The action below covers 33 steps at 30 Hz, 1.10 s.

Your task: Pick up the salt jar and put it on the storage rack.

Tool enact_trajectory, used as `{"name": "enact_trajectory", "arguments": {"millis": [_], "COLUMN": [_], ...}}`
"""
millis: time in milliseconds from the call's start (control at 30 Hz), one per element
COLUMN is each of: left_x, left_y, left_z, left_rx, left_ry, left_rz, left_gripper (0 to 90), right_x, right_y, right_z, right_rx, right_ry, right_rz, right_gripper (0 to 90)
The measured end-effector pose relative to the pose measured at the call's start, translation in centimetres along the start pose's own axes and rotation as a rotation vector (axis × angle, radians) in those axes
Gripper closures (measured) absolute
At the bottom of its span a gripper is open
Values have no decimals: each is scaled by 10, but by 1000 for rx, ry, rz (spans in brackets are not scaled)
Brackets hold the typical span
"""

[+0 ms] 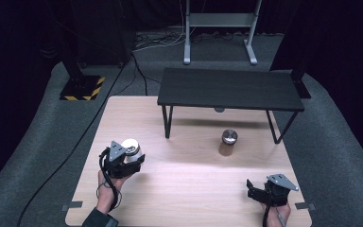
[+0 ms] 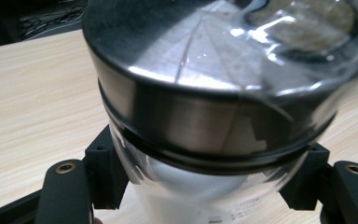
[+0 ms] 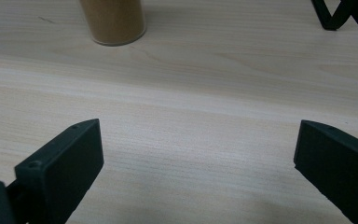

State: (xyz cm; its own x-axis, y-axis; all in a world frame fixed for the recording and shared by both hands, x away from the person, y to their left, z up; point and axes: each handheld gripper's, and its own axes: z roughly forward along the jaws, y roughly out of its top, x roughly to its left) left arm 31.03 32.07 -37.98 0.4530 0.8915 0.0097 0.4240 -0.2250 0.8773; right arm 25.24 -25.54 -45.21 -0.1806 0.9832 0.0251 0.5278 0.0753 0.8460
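Note:
A clear jar with a shiny metal lid and white contents hangs a little above the front left of the wooden table. My left gripper is shut on its glass body just below the lid, and its pads press on both sides. A second jar with brown contents and a metal lid stands upright mid-table, in front of the black shelf. My right gripper rests low at the front right, open with nothing in it. The brown jar's base lies well beyond its fingertips.
The low black shelf stands on thin legs across the table's far half. Beyond the table are a grey metal stand, a yellow-and-black striped base and cables on the carpet. Bare wood lies between the two grippers.

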Motion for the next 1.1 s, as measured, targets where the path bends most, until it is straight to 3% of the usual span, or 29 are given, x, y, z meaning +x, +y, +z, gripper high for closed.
{"name": "enact_trajectory", "arguments": {"millis": [1100], "left_x": [-4], "left_y": [56], "left_z": [27], "left_rx": [-3], "left_ry": [-81], "left_rz": [76], "left_gripper": [309], "right_x": [-1], "right_y": [1], "right_z": [1], "right_rx": [7], "right_ry": [2], "right_rz": [2], "right_gripper": [7]}}
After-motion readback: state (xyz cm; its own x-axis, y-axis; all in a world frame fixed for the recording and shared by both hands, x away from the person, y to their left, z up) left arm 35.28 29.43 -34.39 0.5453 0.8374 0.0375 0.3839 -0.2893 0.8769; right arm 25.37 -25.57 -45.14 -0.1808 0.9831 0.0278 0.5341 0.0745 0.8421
